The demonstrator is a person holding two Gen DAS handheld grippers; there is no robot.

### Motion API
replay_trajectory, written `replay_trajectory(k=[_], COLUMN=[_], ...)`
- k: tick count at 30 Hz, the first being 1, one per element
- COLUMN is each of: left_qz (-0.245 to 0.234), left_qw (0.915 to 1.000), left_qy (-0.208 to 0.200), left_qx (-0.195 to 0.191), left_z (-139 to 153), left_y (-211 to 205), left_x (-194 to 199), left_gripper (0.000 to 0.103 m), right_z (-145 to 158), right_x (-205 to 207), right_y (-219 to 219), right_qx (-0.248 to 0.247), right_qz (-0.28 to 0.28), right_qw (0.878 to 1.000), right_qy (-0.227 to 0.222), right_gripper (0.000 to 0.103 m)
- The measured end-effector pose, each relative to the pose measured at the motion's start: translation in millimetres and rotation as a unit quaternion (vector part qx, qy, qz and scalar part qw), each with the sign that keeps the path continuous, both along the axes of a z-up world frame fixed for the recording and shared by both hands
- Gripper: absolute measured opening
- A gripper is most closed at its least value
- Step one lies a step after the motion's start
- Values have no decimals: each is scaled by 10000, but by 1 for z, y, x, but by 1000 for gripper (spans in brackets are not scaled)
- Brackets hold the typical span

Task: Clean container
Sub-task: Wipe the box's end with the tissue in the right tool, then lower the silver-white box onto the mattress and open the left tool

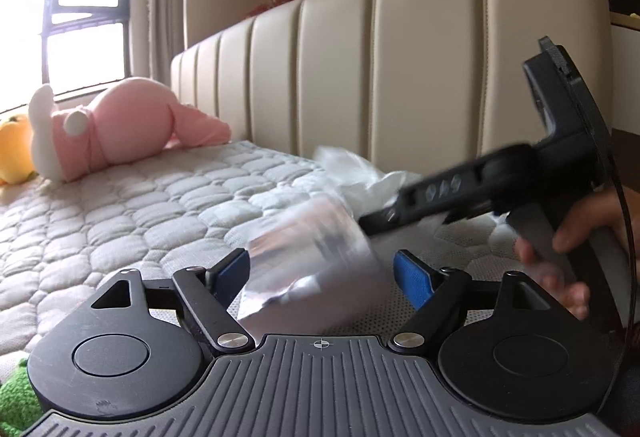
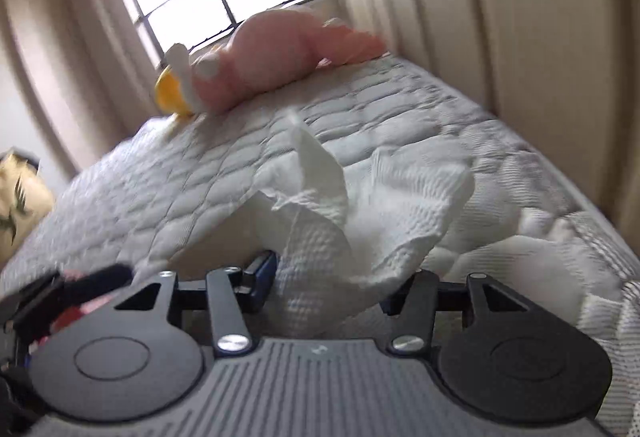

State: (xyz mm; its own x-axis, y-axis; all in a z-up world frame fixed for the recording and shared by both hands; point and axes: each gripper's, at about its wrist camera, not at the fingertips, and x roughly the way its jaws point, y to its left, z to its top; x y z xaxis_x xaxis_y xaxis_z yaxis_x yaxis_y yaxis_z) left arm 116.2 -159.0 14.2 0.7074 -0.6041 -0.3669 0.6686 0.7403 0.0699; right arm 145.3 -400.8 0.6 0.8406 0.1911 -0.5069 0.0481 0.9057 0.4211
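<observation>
Wiping next: left gripper [image 1: 320, 273] spread around blurred clear container [image 1: 316, 257], grip unclear; right gripper [image 2: 340, 277] clamps paper towel [image 2: 360, 205]. Steady container, push towel inside, twist.

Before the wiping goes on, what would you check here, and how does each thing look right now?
1. Clear container sits between the left gripper fingers: ok, though blurred.
2. Left grip firm: cannot tell; one blue pad seems apart from the wall.
3. Paper towel clamped in the right gripper: ok.
4. Towel reaches inside the container: cannot tell, motion blur.
5. Container clean: cannot tell.
6. Pink plush toy on the mattress out of the way: ok.
</observation>
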Motion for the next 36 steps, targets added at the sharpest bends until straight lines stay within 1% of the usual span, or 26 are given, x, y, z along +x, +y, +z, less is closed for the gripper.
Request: replay_trajectory(k=[1, 2, 3, 4, 5, 10, 12, 14, 15, 17, 18, 20, 22, 23, 24, 26, 27, 28, 30, 32, 33, 34, 35, 36], left_qz=[49, 93, 117, 123, 127, -28, -72, -94, -90, -52, -1, 190, 480, 639, 806, 1124, 1245, 1324, 1321, 1225, 1193, 1162, 1136, 1143], left_qw=[10000, 9999, 9999, 9998, 9997, 9984, 9970, 9945, 9924, 9856, 9821, 9748, 9704, 9697, 9699, 9717, 9728, 9740, 9776, 9804, 9806, 9806, 9805, 9800], left_qy=[8, 35, 59, 87, 115, 328, 432, 577, 670, 848, 898, 883, 786, 732, 659, 533, 509, 497, 519, 643, 726, 809, 876, 935], left_qx=[-6, -45, -100, -133, -164, -453, -637, -870, -1030, -1459, -1657, -2042, -2232, -2240, -2200, -2009, -1887, -1773, -1556, -1404, -1377, -1352, -1340, -1335], left_z=[0, 0, 1, 2, 2, 6, 8, 13, 17, 28, 34, 48, 59, 63, 65, 65, 63, 60, 50, 38, 33, 28, 23, 19], left_y=[1, 2, 4, 5, 6, 12, 16, 21, 27, 43, 54, 84, 115, 130, 144, 167, 177, 183, 189, 189, 188, 187, 187, 186], left_x=[0, 1, 2, 2, 1, 0, -3, -4, -4, -6, -8, -13, -19, -23, -28, -40, -45, -51, -60, -67, -69, -71, -71, -69], left_gripper=[88, 93, 93, 93, 93, 93, 93, 93, 93, 93, 93, 94, 96, 97, 99, 99, 100, 100, 100, 100, 100, 100, 100, 100], right_z=[-1, -1, -2, -2, -1, -6, -9, -10, -9, -7, -4, 0, 4, 4, 4, 4, 5, 6, 4, -2, -6, -8, -9, -8], right_x=[1, 3, 4, 6, 7, -16, -32, -48, -55, -66, -71, -78, -82, -83, -84, -89, -90, -90, -82, -65, -56, -47, -42, -39], right_y=[-7, -14, -21, -23, -25, -20, -18, -18, -18, -19, -18, -15, -8, -4, 1, 10, 14, 17, 20, 17, 15, 12, 12, 15], right_qx=[157, 313, 428, 366, 214, -268, -510, -668, -717, -792, -877, -1113, -1517, -1788, -2126, -2730, -2892, -2939, -2825, -2526, -2292, -1958, -1637, -1374], right_qz=[-81, -161, -237, -298, -348, -200, -226, -266, -299, -442, -541, -692, -753, -760, -808, -995, -1072, -1082, -960, -831, -800, -766, -676, -495], right_qw=[9998, 9994, 9988, 9989, 9992, 9993, 9982, 9972, 9968, 9958, 9947, 9914, 9855, 9809, 9738, 9566, 9506, 9485, 9528, 9629, 9697, 9776, 9842, 9892], right_qy=[-27, -55, -67, -24, 11, 153, 205, 205, 185, 104, 43, -44, -77, -63, -74, -231, -352, -468, -563, -462, -283, -94, -47, -106], right_gripper=[52, 46, 43, 38, 37, 37, 42, 56, 61, 90, 95, 97, 97, 97, 97, 97, 97, 97, 97, 97, 97, 95, 93, 93])
